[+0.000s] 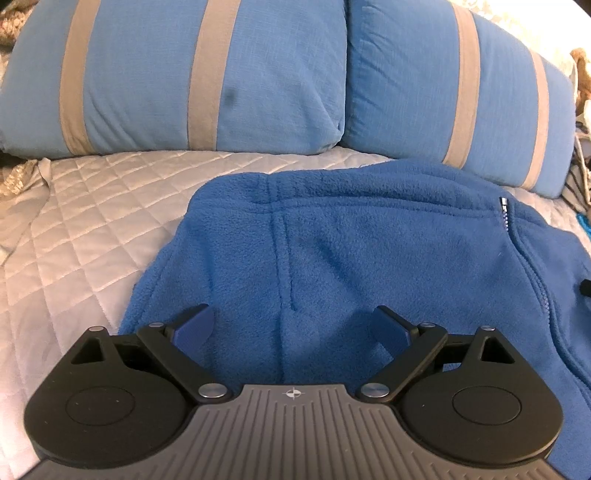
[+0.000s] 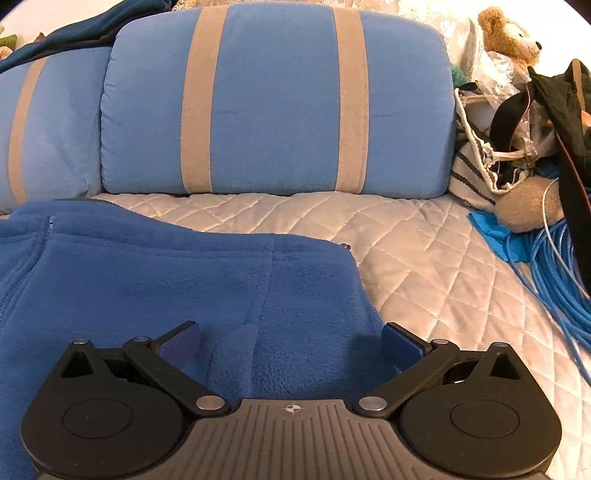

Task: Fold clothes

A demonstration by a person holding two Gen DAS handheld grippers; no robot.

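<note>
Two grippers: both over one blue fleece (image 1: 369, 266), each at an opposite side of it.
Fleece place: flat on the quilt (image 1: 92, 221), in front of two striped pillows (image 1: 207, 74); its zip (image 1: 524, 258) shows toward the right in the left wrist view, toward the left edge in the right wrist view.
Long axis: it seems to run from the grippers toward the pillows, with the zip along it; the near end is hidden under the gripper bodies.
Left gripper (image 1: 297, 326): fingers wide apart, nothing between them, low over the fleece just inside its left edge.
Right gripper (image 2: 291, 341): fingers wide apart, holding nothing; its right finger (image 2: 400, 345) sits at the fleece's right edge, where quilt begins.
Nearer hand: about equal, judging by the views; each side edge belongs to the gripper on that side.
Key relation: fabric lies straight ahead of and beneath both; a fold would likely mean pinching each near edge.
Contact: cannot tell whether the pads touch the fabric.
Clutter: cable (image 2: 554, 266), bag and teddy (image 2: 509, 33) at far right, well apart from the fleece.
</note>
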